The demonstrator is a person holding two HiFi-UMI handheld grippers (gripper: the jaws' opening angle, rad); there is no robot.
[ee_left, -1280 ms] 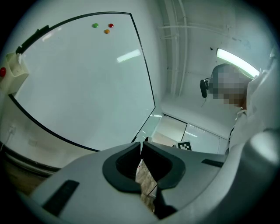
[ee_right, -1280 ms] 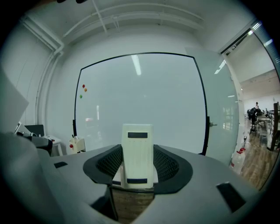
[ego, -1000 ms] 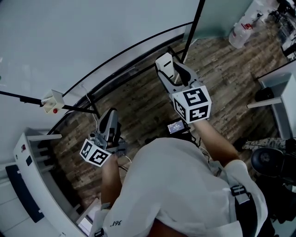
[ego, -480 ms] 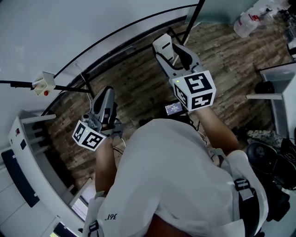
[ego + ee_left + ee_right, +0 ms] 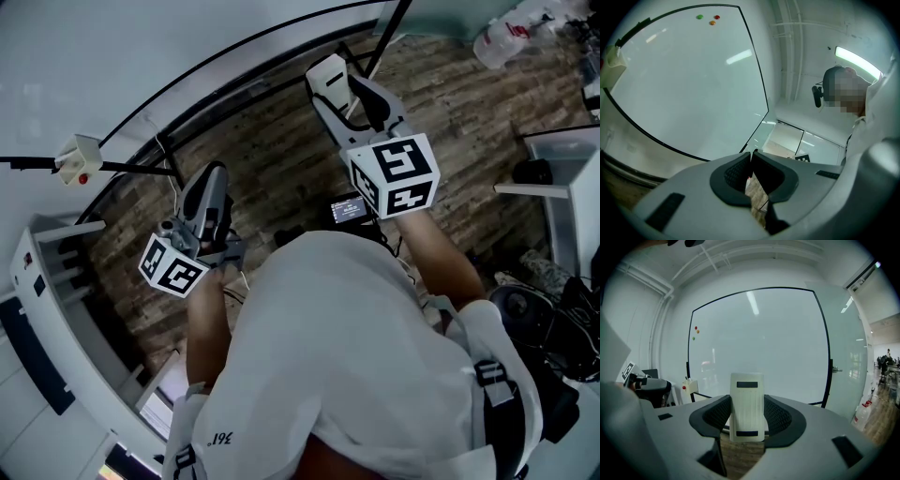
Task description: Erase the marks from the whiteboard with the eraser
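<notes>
while upright — pale, ribbed eraser (image 5: 747, 407)

- A brown, weathered wooden-plank floor (image 5: 281, 159) carries everything here.
- A whitish plastic bottle (image 5: 502, 37) sits on it at the far right.
- A black stand post (image 5: 392, 33) comes down to it near the bottle.
- A white shelf unit (image 5: 42, 309) stands at its left edge.

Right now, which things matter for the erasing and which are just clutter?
In the job:
whiteboard
eraser, held by the right gripper

Lying about:
left gripper, shut and empty
white box with a red button
jug on the floor
</notes>
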